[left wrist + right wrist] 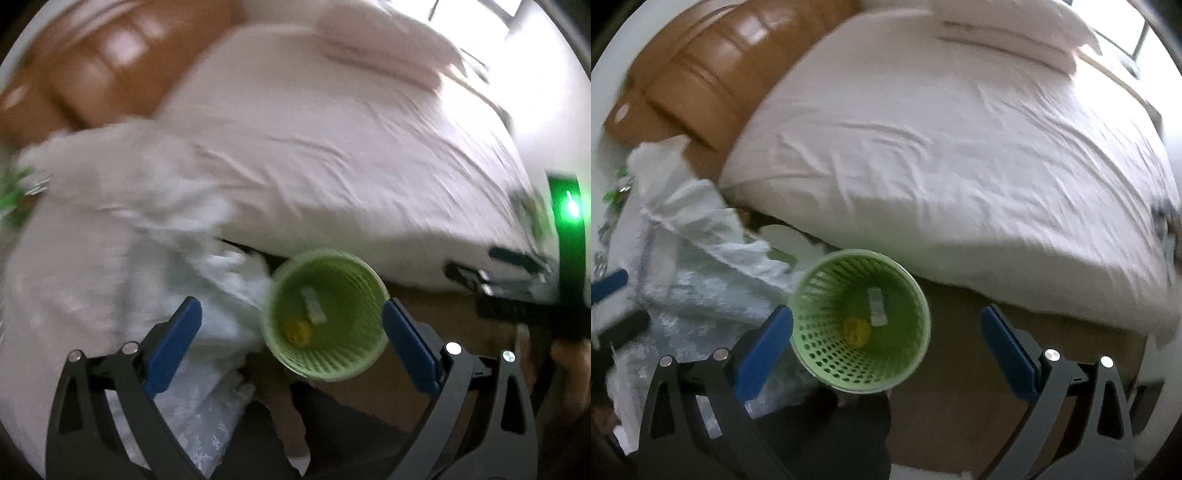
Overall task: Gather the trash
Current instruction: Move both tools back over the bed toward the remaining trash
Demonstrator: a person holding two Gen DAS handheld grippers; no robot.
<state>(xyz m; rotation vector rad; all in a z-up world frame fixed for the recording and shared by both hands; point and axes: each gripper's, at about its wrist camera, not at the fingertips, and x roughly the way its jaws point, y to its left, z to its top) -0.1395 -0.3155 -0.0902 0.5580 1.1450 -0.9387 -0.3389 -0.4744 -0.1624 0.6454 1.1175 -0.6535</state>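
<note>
A pale green perforated waste basket [325,314] [860,321] stands on the floor beside the bed. Inside it lie a white scrap of paper [313,305] [877,306] and a small yellow piece [298,332] [855,331]. My left gripper [291,306] hangs above the basket with its blue pads wide apart and nothing between them. My right gripper [886,314] also hovers over the basket, open and empty, its left pad over the basket's rim. In the left wrist view the right gripper's black body with a green light [565,236] shows at the right edge.
A bed with a wrinkled white duvet [942,166] and pillows fills the upper part of both views, under a brown padded headboard [713,74]. White lacy cloth [698,258] is heaped left of the basket. Brown floor [960,350] lies right of it.
</note>
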